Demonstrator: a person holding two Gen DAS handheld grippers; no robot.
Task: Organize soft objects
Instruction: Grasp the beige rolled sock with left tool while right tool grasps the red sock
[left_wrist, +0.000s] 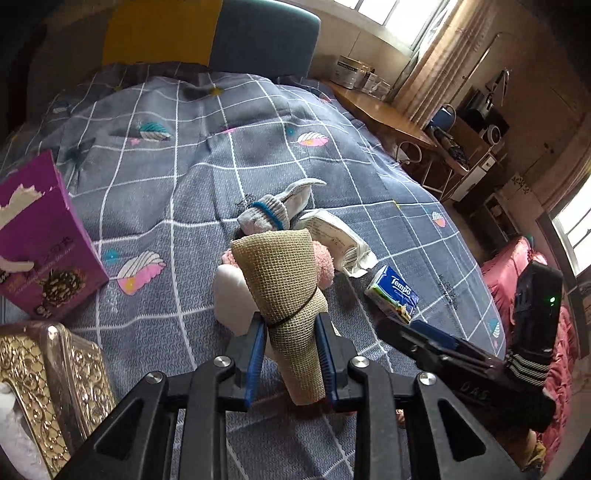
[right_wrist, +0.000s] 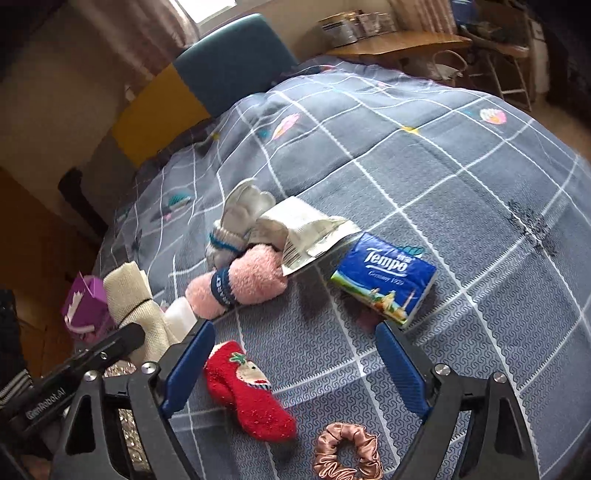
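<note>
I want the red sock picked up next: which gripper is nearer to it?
Right. The right gripper hangs open just over the red sock, whose cuff lies by its left finger. The left gripper is off to the side, shut on the burlap roll.

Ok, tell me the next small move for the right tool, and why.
Probably lower the open right tool onto the red fuzzy sock and close: the sock lies loose on the grey checked bedspread between its fingers, while the left tool already grips the tan mesh roll.
</note>
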